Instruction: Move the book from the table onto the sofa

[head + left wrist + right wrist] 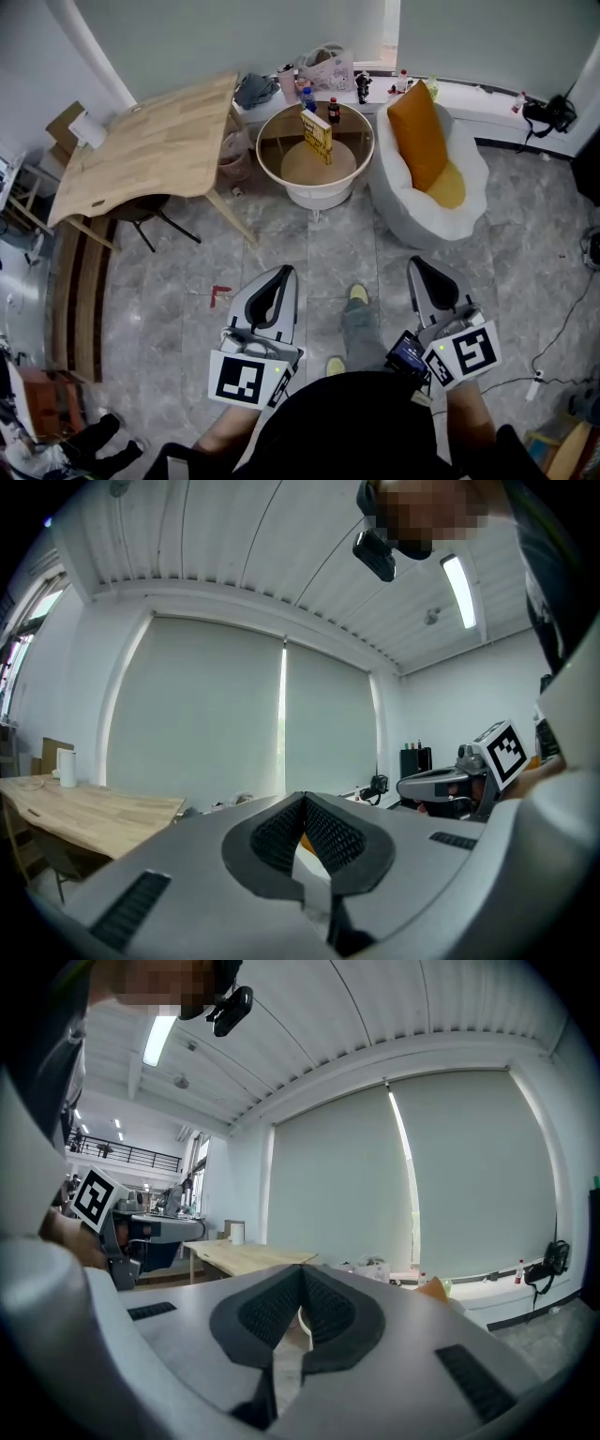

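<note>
A yellow book (317, 136) stands upright on the round white table (310, 196) at the far middle of the head view. To its right sits the white sofa (410, 205) with an orange cushion (417, 133) leaning in it. My left gripper (283, 273) and right gripper (418, 264) are low in the head view, well short of the table, over the tiled floor. Both point level toward the far wall. In the left gripper view the left gripper (303, 800) has its pads together and holds nothing. The right gripper (302, 1270) looks the same in its own view.
A wooden table (150, 145) with a chair (142, 212) under it fills the left. Bottles (333, 111) stand by the book, and bags and small items line the window ledge (326, 68). Cables (568, 323) trail on the floor at right. The person's shoes (358, 294) show between the grippers.
</note>
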A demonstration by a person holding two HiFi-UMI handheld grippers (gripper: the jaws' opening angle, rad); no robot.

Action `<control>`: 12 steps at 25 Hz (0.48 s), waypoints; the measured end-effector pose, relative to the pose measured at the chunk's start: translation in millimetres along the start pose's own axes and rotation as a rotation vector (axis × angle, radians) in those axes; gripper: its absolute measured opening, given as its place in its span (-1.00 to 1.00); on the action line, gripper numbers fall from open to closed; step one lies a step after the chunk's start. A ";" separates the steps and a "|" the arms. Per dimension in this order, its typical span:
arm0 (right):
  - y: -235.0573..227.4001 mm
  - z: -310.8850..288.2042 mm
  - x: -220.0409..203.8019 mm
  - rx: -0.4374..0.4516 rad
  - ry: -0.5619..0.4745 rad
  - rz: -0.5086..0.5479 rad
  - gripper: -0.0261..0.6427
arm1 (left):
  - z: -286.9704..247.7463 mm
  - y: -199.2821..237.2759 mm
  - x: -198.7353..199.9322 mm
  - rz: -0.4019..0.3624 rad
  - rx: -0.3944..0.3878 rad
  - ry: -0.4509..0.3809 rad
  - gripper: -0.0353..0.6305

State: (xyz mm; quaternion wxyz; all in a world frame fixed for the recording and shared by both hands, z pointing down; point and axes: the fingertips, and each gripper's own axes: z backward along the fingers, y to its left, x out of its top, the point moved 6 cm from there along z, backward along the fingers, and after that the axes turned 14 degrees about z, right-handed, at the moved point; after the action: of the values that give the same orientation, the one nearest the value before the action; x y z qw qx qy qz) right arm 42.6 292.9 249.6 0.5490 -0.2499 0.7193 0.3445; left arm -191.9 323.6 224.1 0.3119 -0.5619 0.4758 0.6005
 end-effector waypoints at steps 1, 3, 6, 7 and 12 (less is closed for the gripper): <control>-3.5 -3.5 -1.2 0.000 0.004 0.001 -0.89 | -5.4 1.0 -0.1 0.001 -0.001 0.002 -0.87; -9.6 -9.8 -3.7 0.001 0.010 0.002 -0.89 | -15.2 4.3 -1.4 0.004 -0.003 0.009 -0.87; -17.9 -19.9 -8.6 0.002 0.020 0.006 -0.89 | -28.1 10.8 -4.5 0.008 -0.001 0.018 -0.87; -20.3 -23.0 -10.1 0.002 0.024 0.005 -0.89 | -32.1 13.0 -5.2 0.009 0.000 0.021 -0.87; -39.1 -44.7 -16.1 0.013 0.036 0.003 -0.89 | -61.2 23.5 -9.2 0.018 -0.002 0.036 -0.87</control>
State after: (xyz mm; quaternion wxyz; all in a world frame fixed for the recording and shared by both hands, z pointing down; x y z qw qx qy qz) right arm 48.2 233.2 263.6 0.5371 -0.2514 0.7318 0.3358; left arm -188.6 260.4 243.4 0.2972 -0.5688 0.4856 0.5936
